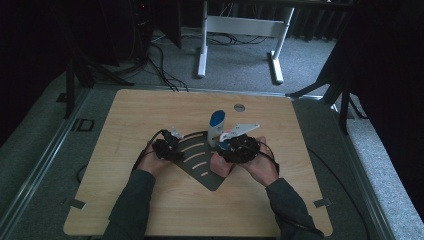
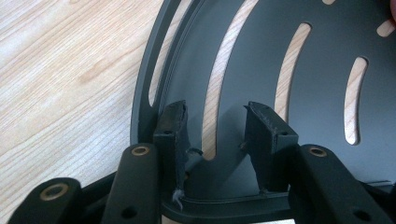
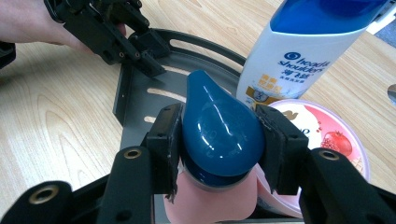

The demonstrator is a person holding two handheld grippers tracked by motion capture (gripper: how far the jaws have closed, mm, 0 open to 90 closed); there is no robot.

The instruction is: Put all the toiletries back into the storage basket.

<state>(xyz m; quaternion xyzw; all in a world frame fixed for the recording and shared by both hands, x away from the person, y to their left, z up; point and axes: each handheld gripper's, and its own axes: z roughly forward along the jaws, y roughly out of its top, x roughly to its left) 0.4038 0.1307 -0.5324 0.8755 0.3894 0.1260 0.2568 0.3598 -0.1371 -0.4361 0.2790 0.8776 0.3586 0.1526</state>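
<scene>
- On the wooden table (image 1: pixel 150 210), in front of the seated person, lies a dark grey fan-shaped tray (image 1: pixel 200 159) with curved slots cut through it; it sits near the middle of the tabletop, its pointed corner toward the person.
- At the tray's far edge stands a white shampoo bottle (image 1: pixel 216 128) with a blue cap, upright, just beside the right gripper.
- Beside that bottle in the right gripper view is a round tub (image 3: pixel 327 135) with a pink lid showing a pomegranate picture; it sits close against the bottle's base.
- The right gripper (image 3: pixel 219 135) has its jaws closed snugly on a pink bottle (image 3: pixel 210 205) with a teal teardrop-shaped cap, one pad on each side of the cap; the bottle is over the tray's right side, next to the tub.
- The left gripper (image 2: pixel 215 126) rests at the tray's left rim, its jaws parted a moderate way with nothing between them; the pads reach over the rim and the outermost slot.
- From the right gripper view, the left gripper's tips touch or nearly touch the tray's rim; I can't tell which.
</scene>
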